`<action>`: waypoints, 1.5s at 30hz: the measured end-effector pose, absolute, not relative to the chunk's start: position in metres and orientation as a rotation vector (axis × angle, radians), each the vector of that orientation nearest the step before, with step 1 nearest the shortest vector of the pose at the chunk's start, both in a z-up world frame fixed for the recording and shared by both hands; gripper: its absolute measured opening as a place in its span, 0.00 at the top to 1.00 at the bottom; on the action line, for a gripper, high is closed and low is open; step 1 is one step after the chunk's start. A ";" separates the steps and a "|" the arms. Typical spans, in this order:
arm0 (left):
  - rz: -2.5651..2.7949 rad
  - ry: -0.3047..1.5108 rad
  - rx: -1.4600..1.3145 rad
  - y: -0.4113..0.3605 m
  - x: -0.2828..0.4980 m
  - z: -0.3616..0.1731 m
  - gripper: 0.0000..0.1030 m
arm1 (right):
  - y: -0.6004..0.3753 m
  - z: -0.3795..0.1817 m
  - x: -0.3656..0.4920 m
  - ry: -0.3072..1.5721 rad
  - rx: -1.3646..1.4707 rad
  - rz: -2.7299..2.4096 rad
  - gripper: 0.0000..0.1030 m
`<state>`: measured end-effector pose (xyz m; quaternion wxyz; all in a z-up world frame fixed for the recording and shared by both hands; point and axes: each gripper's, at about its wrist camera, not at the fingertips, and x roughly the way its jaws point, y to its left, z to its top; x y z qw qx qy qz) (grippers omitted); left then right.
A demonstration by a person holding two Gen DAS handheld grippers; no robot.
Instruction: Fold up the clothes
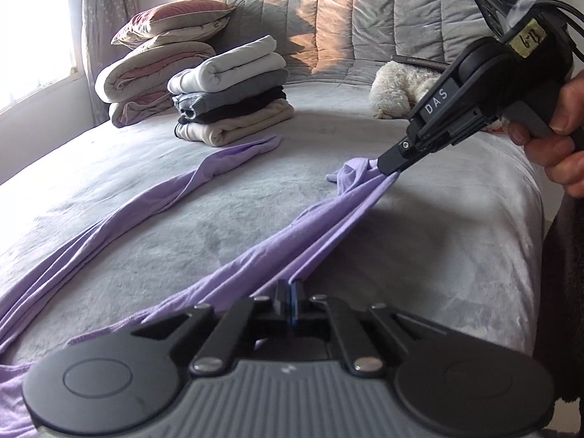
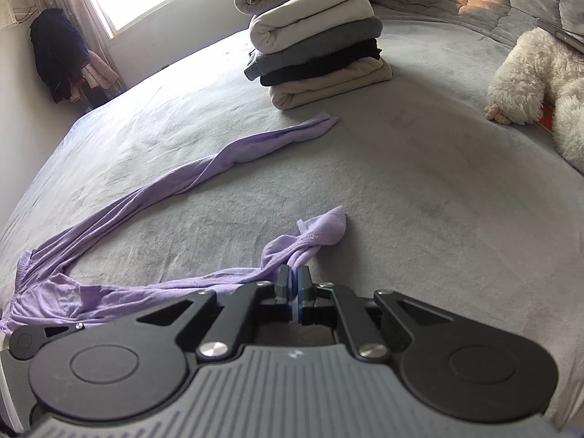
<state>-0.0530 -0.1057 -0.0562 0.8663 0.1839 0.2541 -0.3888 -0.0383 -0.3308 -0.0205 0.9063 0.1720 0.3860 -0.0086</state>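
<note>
Plush grey bed [image 1: 438,255], both hand-held grippers, left [image 1: 292,292] and right [image 2: 295,284], clenched on a bunched, ropy lilac garment [image 1: 255,262]

A bed [image 2: 419,189] covered in grey plush fabric is seen. A lilac garment [image 2: 153,197] is spread across it in two long strands — one reaching toward 12 o'clock, the other toward 3 o'clock. At 12 o'clock a stack of folded clothes [image 2: 321,43] is set, with rolled quilts and pillows [image 1: 153,69] behind it. At 2 o'clock a fluffy white dog [image 2: 536,84] is lying.
</note>
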 end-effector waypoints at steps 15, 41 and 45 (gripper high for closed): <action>-0.966 0.665 0.284 -0.120 -0.061 -0.031 0.72 | -0.349 -0.035 -0.045 0.834 0.395 0.000 0.87; -0.887 0.667 0.339 -0.246 -0.004 -0.041 0.96 | -0.407 -0.036 -0.050 0.784 0.547 0.010 0.87; -0.831 0.663 0.271 -0.232 0.005 -0.038 0.97 | -0.406 -0.036 -0.047 0.784 0.556 0.023 0.87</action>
